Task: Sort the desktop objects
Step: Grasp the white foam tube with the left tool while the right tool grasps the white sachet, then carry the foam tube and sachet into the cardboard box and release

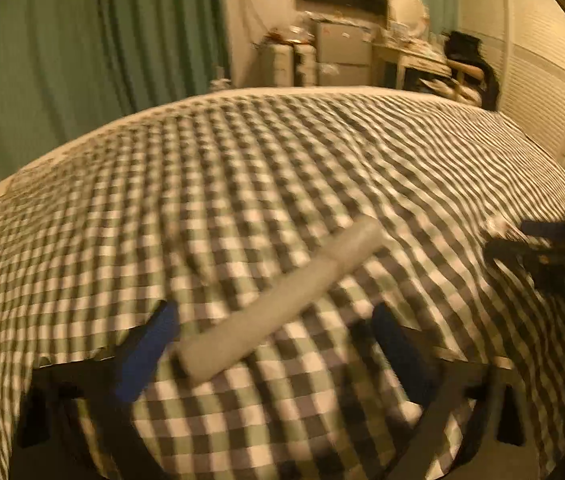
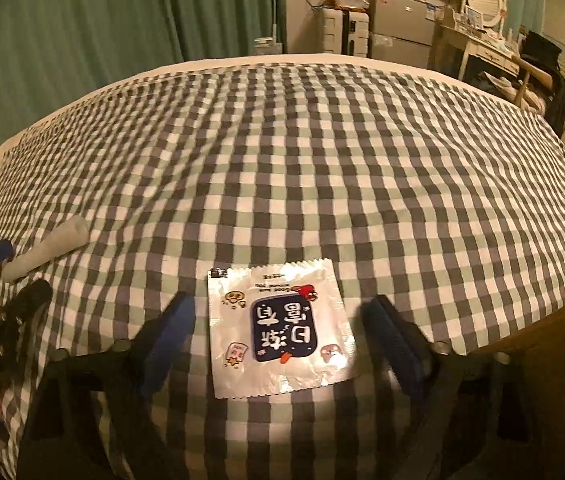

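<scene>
- Tablecloth (image 2: pixel 282 160), checked grey, green and white, covers the whole table.
- Left gripper (image 1: pixel 274 340) stands spread around a pale grey tube (image 1: pixel 282 300); the tube runs from 7 to 1 o'clock, its near end just beside the left finger; whether it touches, I cannot tell.
- Right gripper (image 2: pixel 278 336) stands spread around a flat white sachet (image 2: pixel 280 328), pads apart from its edges.
</scene>
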A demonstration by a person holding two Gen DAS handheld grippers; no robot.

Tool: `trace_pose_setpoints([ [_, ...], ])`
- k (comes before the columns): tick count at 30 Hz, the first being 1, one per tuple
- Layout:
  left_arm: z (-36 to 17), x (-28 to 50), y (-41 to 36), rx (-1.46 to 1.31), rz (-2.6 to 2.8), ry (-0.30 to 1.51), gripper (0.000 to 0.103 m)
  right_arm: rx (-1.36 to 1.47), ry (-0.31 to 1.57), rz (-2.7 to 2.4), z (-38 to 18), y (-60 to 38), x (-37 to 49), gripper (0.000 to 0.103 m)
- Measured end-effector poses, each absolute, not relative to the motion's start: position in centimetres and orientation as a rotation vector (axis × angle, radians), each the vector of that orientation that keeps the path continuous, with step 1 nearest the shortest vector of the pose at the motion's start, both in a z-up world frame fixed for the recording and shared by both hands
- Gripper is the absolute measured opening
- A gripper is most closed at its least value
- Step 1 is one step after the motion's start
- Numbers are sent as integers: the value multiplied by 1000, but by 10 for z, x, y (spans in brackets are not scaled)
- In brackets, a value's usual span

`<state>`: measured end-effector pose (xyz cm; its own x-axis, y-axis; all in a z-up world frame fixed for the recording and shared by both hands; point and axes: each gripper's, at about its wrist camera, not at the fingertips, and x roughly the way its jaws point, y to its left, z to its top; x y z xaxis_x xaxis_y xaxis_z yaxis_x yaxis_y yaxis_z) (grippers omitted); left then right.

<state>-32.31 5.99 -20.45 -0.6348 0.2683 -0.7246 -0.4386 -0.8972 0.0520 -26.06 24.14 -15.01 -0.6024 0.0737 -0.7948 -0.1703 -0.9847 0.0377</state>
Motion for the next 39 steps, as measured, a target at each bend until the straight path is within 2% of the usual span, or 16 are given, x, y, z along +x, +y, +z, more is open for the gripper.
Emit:
trace_pose_setpoints([
  [1, -204, -323, 62, -1060, 2511, 321, 54, -1326, 175, 2700, -149, 243, -260, 47],
  [3, -201, -322, 62, -1049, 2512, 315, 42, -1325, 227, 2719, -145, 249, -256, 37],
  [4, -200, -321, 61, -1045, 2514, 315, 34, -1324, 248, 2725, -144, 251, -254, 26],
  [7, -195, -314, 55, -1041, 2520, 314, 23, -1326, 268, 2730, -139, 254, -250, 23],
  [10, -186, -301, 49, -1048, 2515, 281, 21, -1326, 279, 2751, -131, 253, -243, 20],
  [13, -180, -285, 45, -1072, 2506, 279, 11, -1343, 322, 2771, -125, 248, -230, 17],
  [16, -180, -264, 40, -1119, 2496, 238, 8, -1357, 349, 2791, -118, 243, -211, 15],
  [22, -172, -214, 27, -1146, 2537, 149, 8, -1324, 282, 2859, -90, 223, -178, 8],
  [32, -154, -165, 26, -1089, 2572, 186, 8, -1277, 353, 2952, -50, 218, -118, 8],
  [39, -132, -150, 29, -1030, 2584, 134, 8, -1238, 373, 2989, -32, 213, -98, 8],
])
